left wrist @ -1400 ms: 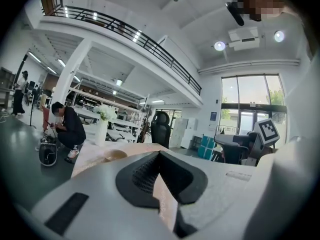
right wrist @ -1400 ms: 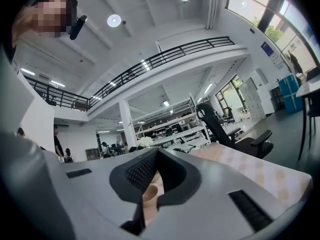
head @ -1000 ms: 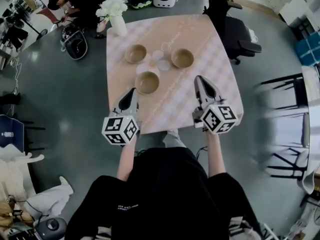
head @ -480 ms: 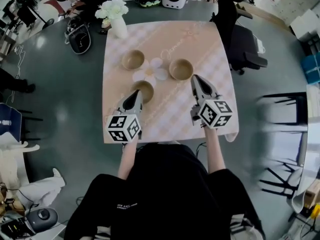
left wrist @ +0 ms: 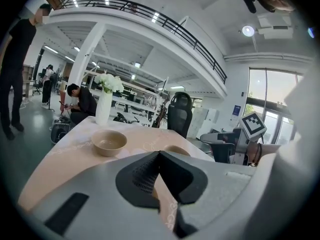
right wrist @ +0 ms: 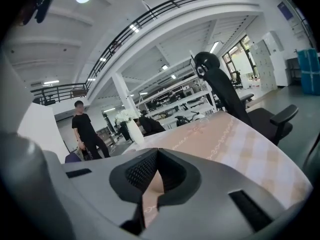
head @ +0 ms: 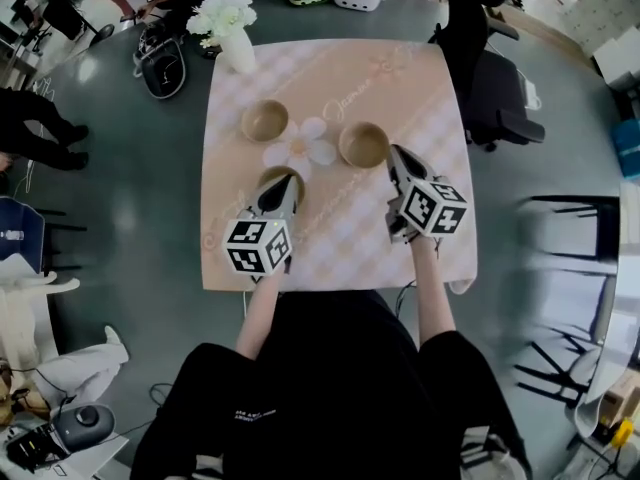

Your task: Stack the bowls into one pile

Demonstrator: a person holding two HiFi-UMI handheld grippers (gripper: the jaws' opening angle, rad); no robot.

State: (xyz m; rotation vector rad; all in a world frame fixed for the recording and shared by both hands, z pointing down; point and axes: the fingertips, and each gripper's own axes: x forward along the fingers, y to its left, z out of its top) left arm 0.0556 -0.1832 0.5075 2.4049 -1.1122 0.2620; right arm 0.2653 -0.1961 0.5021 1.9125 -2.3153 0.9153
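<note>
**Both grippers shut, each beside its own bowl, nothing stacked**

Three bowls stand apart on the table point(head: 345, 243). In the head view the left gripper point(head: 283, 188) hangs over the near bowl point(head: 268, 176) and covers its near side. The right gripper point(head: 397, 156) has its tip just beside the right bowl point(head: 363, 144), which lies to its left. The far bowl point(head: 265, 120) is well apart from both, ahead of the left one. (Round bowls have no long axis, so only the rim's side matters.)

Both pairs of jaws are pressed together on nothing, and I judge they must part before any rim can be taken.

The left gripper view shows the far bowl point(left wrist: 109, 142) ahead-left and another rim just past its closed tips point(left wrist: 159, 156), but not the near bowl below. The right gripper view shows no bowl, only cloth and the vase point(right wrist: 134, 130).
</note>
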